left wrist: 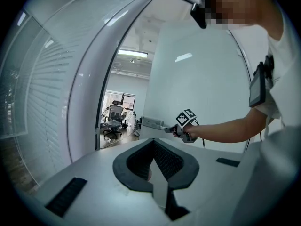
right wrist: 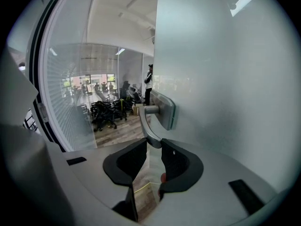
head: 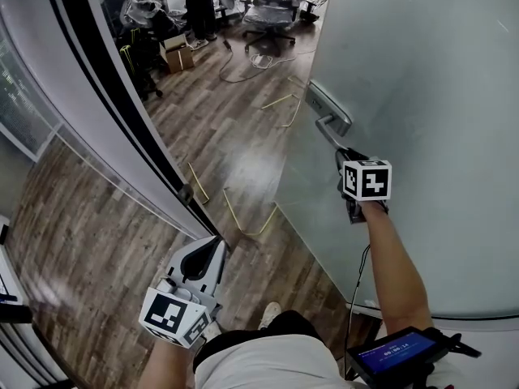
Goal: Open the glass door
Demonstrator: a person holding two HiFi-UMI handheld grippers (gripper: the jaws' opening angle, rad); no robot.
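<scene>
Left gripper [head: 217,248] jaws pressed together, empty; right gripper [right wrist: 154,146] pinching door handle [right wrist: 143,123], lever tip hidden in grip.

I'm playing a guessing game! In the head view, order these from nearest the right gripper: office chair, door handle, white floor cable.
1. Door handle, held by the right gripper.
2. White cable, on the floor beyond the doorway.
3. Office chair, far back at the top.

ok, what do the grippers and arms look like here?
Both the left gripper and right gripper have pale grey shells, dark ribbed jaw pads, each carrying a white cube with black square markers. Forearms bare below a white short-sleeved shirt. A black cable runs beside the right forearm toward a black screen device.
</scene>
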